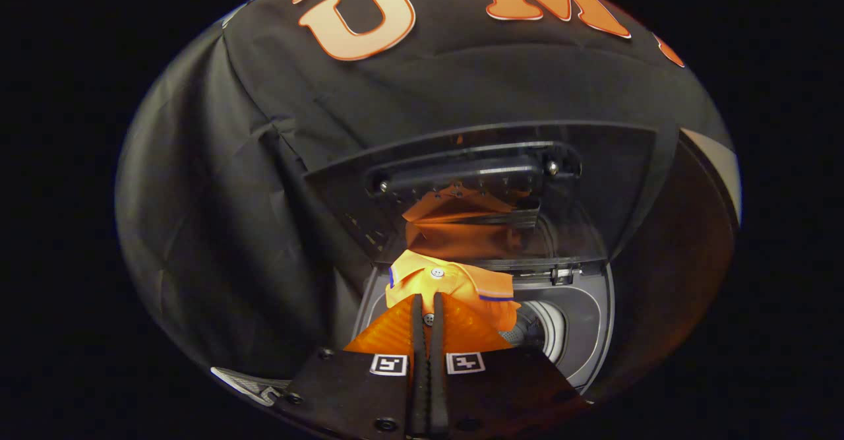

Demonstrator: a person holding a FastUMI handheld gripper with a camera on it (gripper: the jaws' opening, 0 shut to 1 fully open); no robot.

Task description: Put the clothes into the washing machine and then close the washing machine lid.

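Tool point(428, 314) nearly closed, both fingers pinching the orange shirt point(455, 282); shirt hangs over the washing machine point(580, 321) opening.

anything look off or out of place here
Nothing stands out. The tongs are shut on the orange shirt, held over the washing machine's open drum, with the lid raised behind it.
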